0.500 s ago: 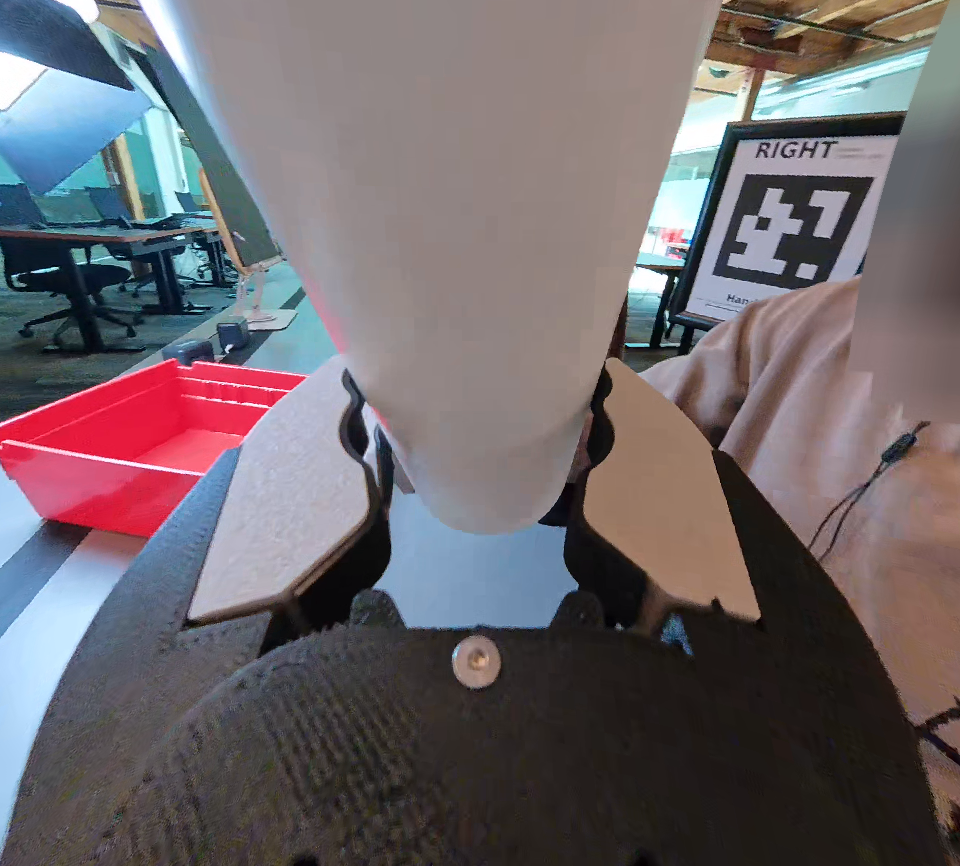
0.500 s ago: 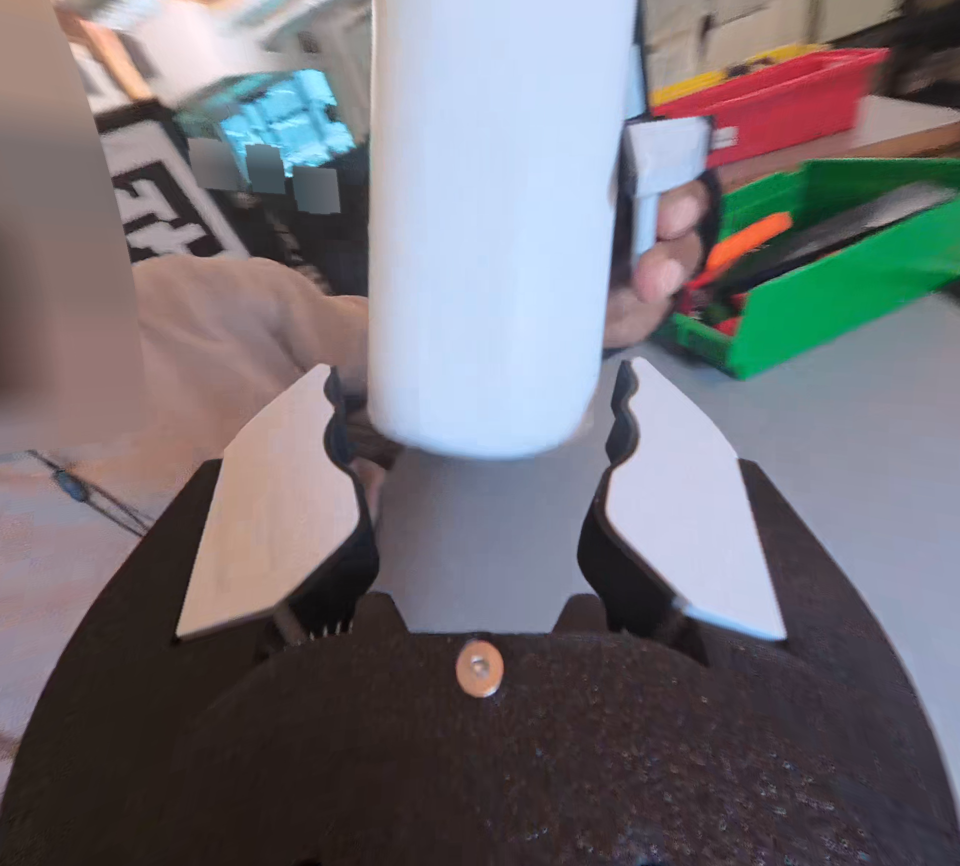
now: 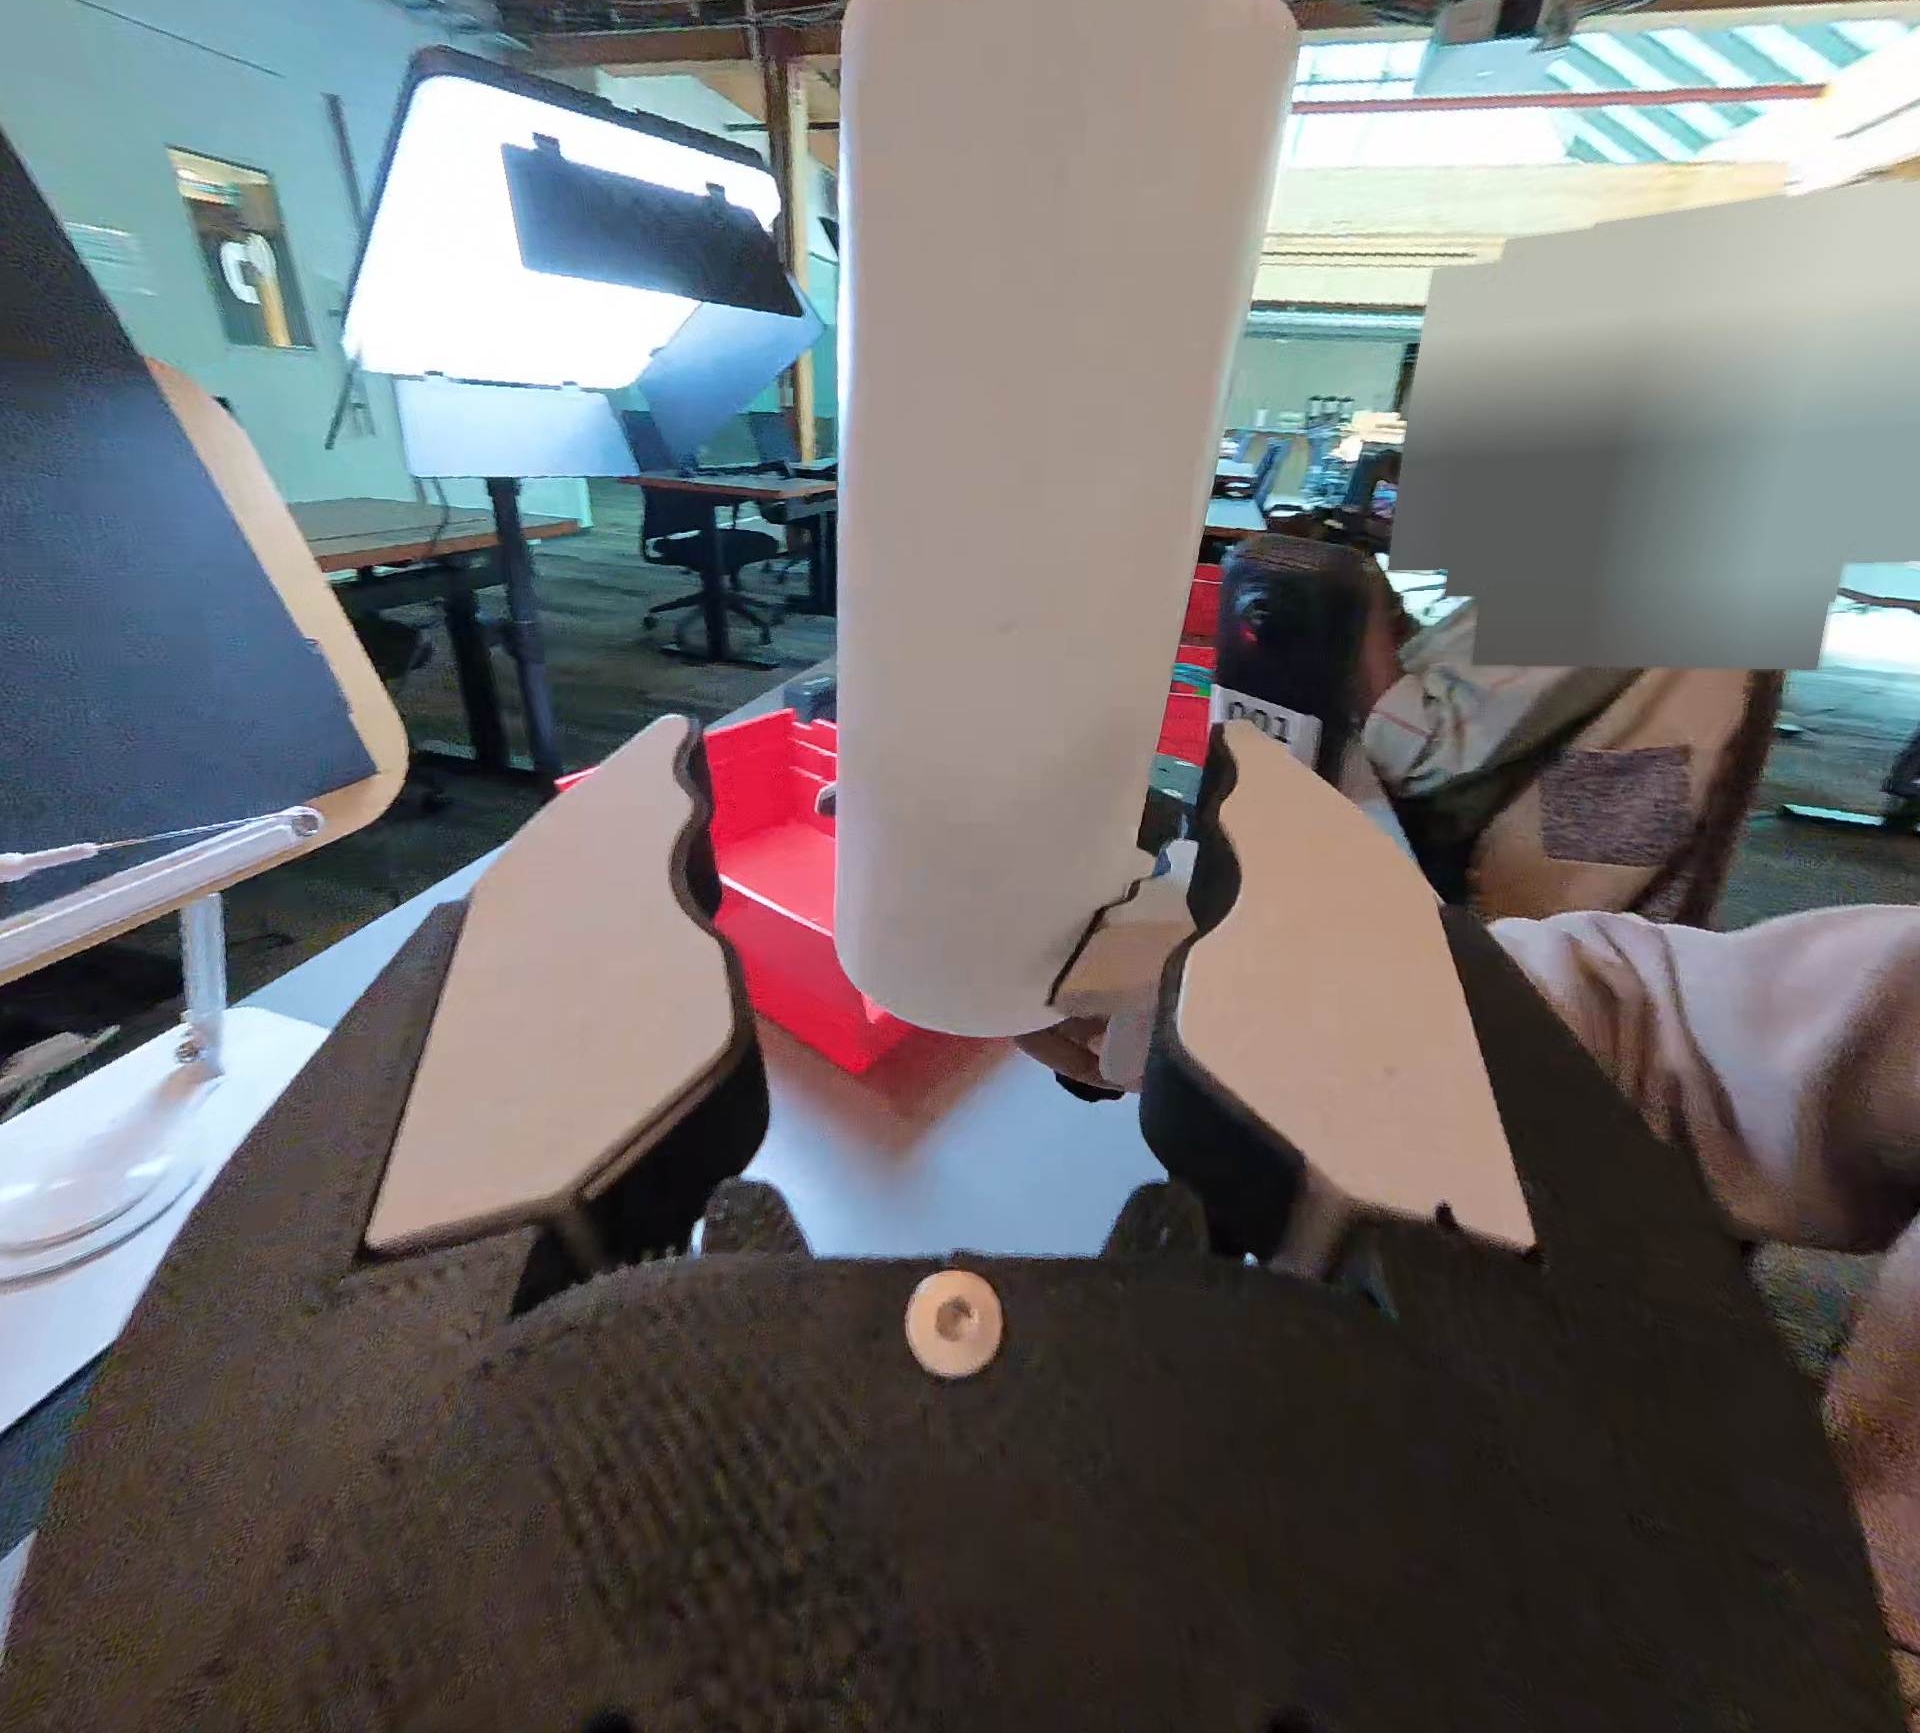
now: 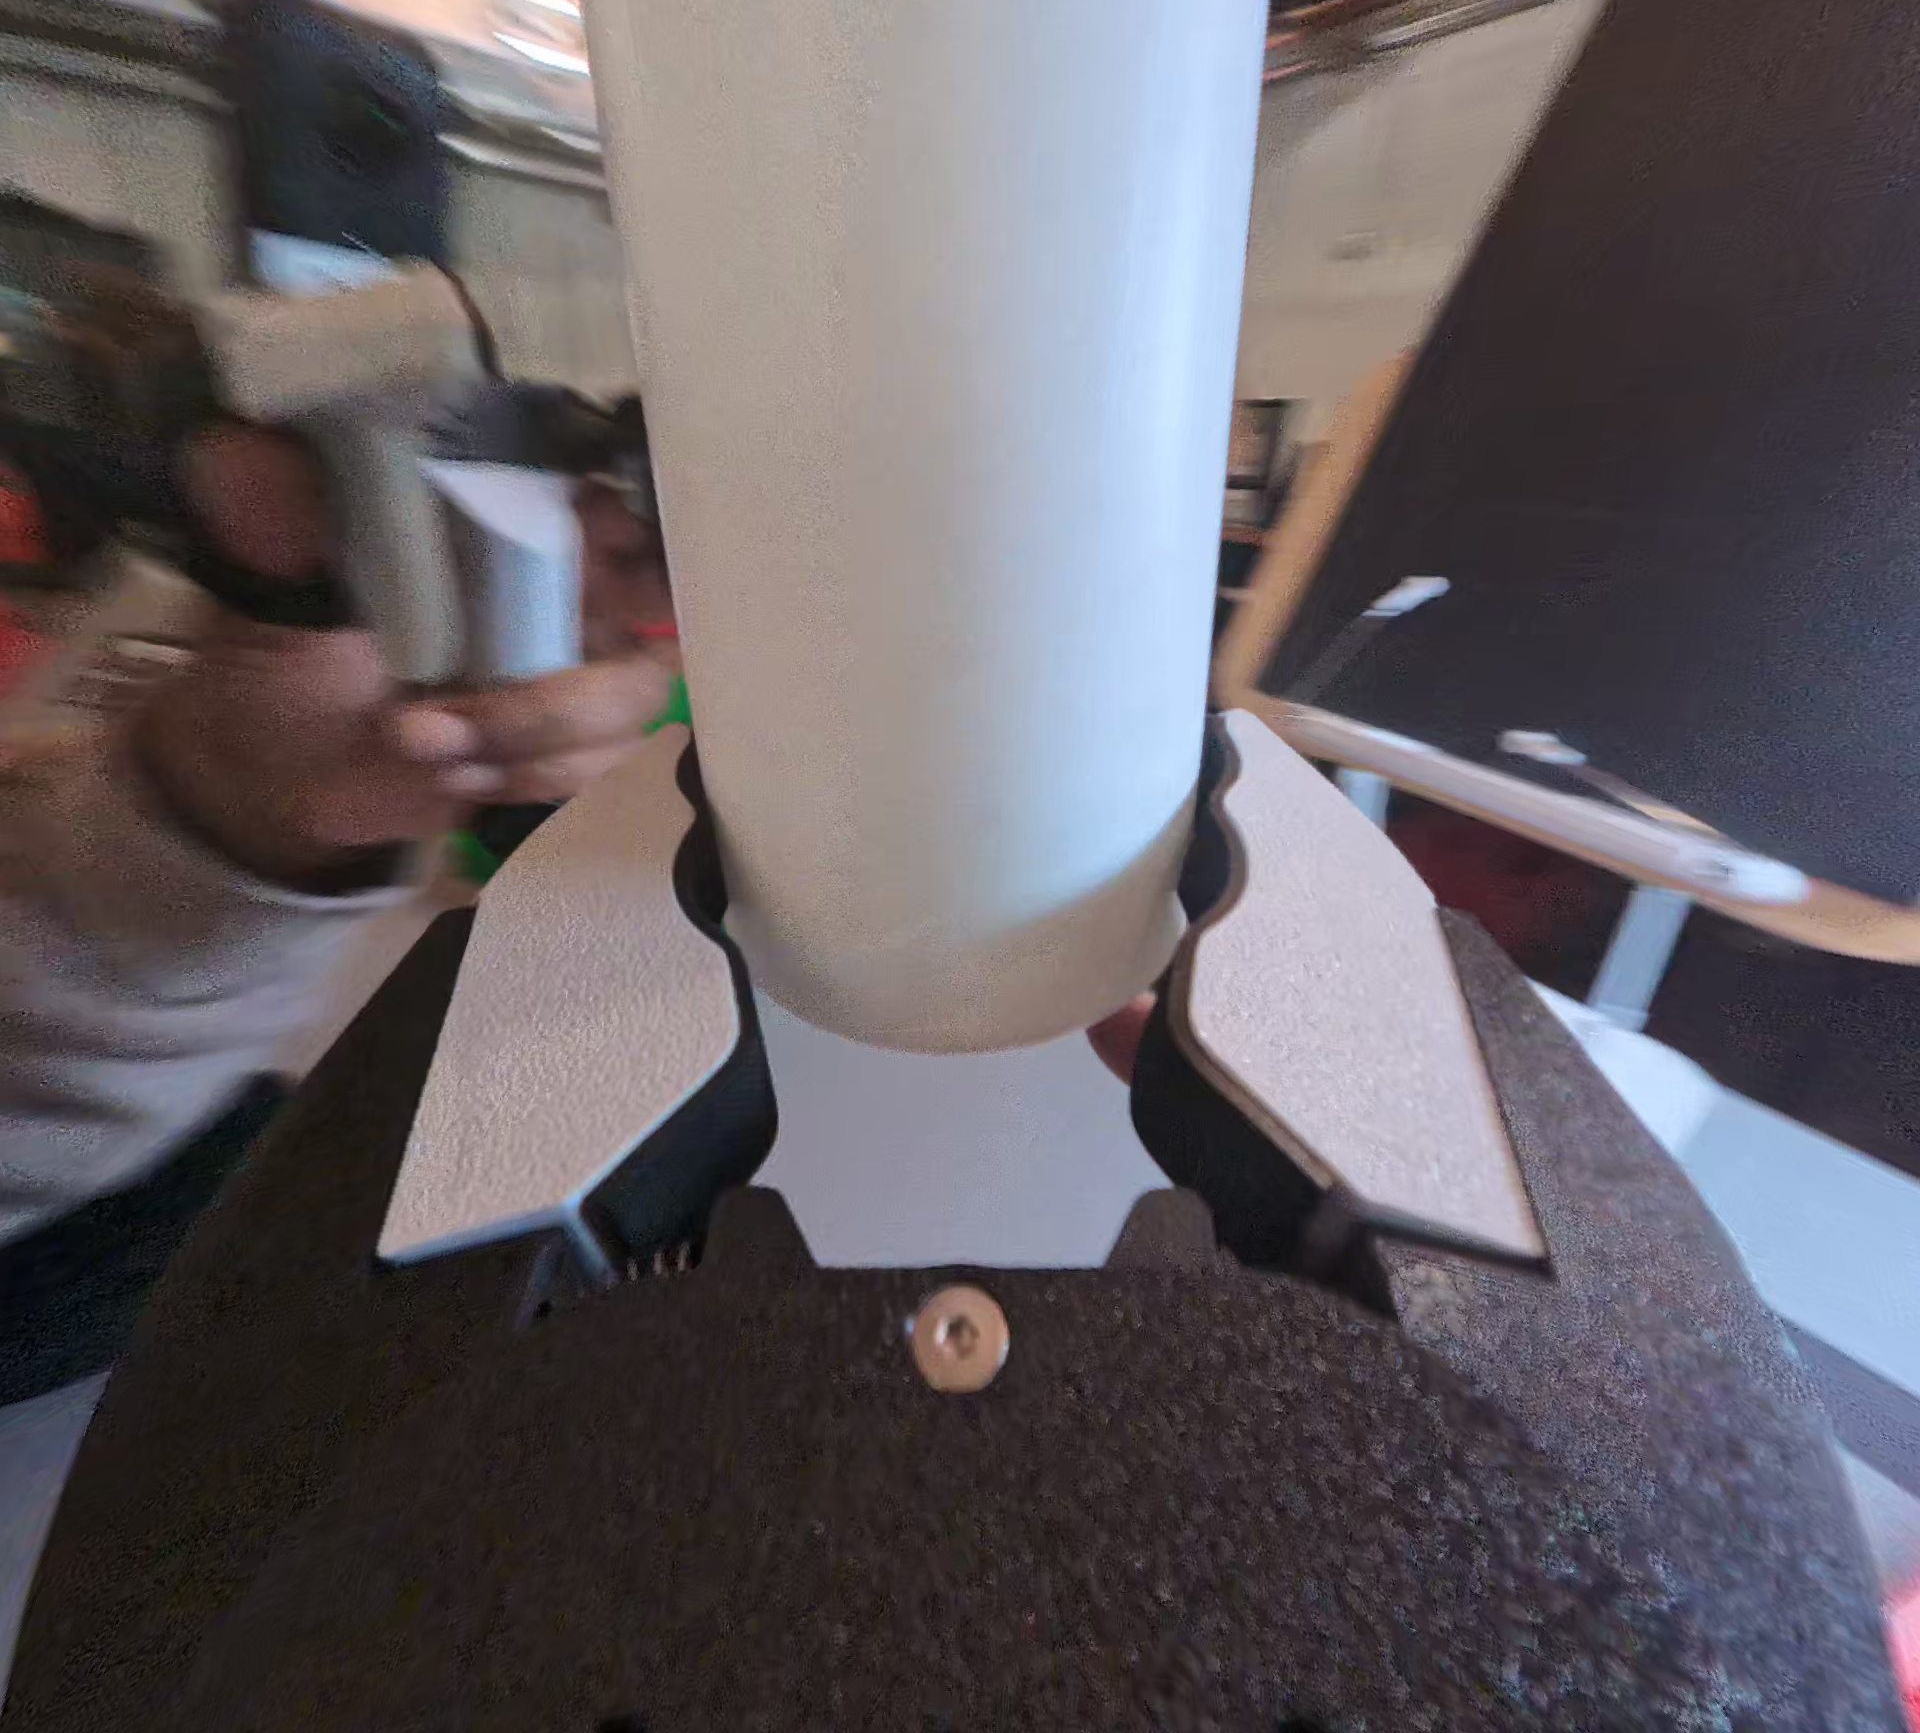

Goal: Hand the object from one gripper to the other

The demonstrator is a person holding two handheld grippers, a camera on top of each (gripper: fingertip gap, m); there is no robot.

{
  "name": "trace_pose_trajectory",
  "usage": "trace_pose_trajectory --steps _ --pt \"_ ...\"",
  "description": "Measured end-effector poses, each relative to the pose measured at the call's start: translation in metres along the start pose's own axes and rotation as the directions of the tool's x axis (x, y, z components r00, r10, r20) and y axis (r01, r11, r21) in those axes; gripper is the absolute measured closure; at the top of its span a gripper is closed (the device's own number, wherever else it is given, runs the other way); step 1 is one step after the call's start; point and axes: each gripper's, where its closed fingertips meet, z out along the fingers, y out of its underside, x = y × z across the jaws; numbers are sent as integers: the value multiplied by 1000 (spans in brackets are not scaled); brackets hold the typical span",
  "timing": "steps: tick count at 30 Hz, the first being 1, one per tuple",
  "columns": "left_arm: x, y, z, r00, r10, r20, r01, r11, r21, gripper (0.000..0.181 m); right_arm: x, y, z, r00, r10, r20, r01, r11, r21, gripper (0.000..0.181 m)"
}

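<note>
Two grippers: both in view, one white bottle between them.
Bottle (image 3: 1049,478): upright white cylinder with a black cap at the top.
Right gripper (image 4: 951,836): fingers clamped on both sides of the bottle's lower end.
Left gripper (image 3: 951,836): fingers spread, clear of the bottle, which stands just beyond them.
Red bin (image 3: 774,862): on the table, behind the bottle.

Bottle (image 3: 1039,488) upright between left tool's (image 3: 951,873) fingers — bin (image 3: 774,894) on table (image 3: 935,1153) behind.
</note>
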Motion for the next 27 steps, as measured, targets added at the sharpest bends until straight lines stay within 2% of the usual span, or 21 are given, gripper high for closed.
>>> trace_pose_trajectory --steps 2,3,5,7,9,10,12,14,16,18,20,22,24,27 --pt "-3 0 7 989 72 127 -73 997 3 85 14 19 2 958 -185 -220 170 982 -85 94" --pt "-4 1 10 975 110 191 -111 994 -6 85 11 31 5 941 -229 -251 204 971 -122 94" --pt "-17 14 12 924 195 328 -166 980 -114 87 1 51 12 916 -296 -272 252 950 -186 94" --pt "-22 20 10 920 228 320 -181 968 -171 91 -4 60 16 930 -279 -241 229 949 -215 95" --pt "-19 15 5 950 222 219 -194 970 -144 93 -13 54 18 940 -308 -148 280 942 -182 96" --pt "-15 12 1 970 201 138 -183 974 -131 93 -25 48 18 953 -302 -42 292 945 -150 95" --pt "4 8 -9 989 108 -102 -118 988 -100 94 -55 34 12 945 -230 230 255 964 -81 91" --pt "26 13 -24 943 48 -328 -97 986 -135 94 -79 27 -4 876 -33 481 118 982 -147 87" --pt "49 19 -36 872 78 -483 -146 984 -103 94 -93 15 -23 760 174 626 -38 974 -224 84" --pt "63 27 -35 837 63 -544 -155 980 -125 94 -100 10 -34 673 280 685 -104 952 -287 81" --pt "71 41 -28 823 95 -561 -215 964 -153 94 -108 14 -37 634 319 705 -111 939 -326 81" --pt "77 53 -22 812 109 -573 -249 953 -172 93 -112 26 -30 659 314 684 -89 935 -344 93" --pt "83 53 -22 790 52 -611 -196 965 -172 93 -117 27 -28 660 280 697 -82 949 -304 93" --pt "66 41 -17 854 69 -516 -158 979 -131 97 -96 16 -19 740 257 621 -118 959 -256 94"
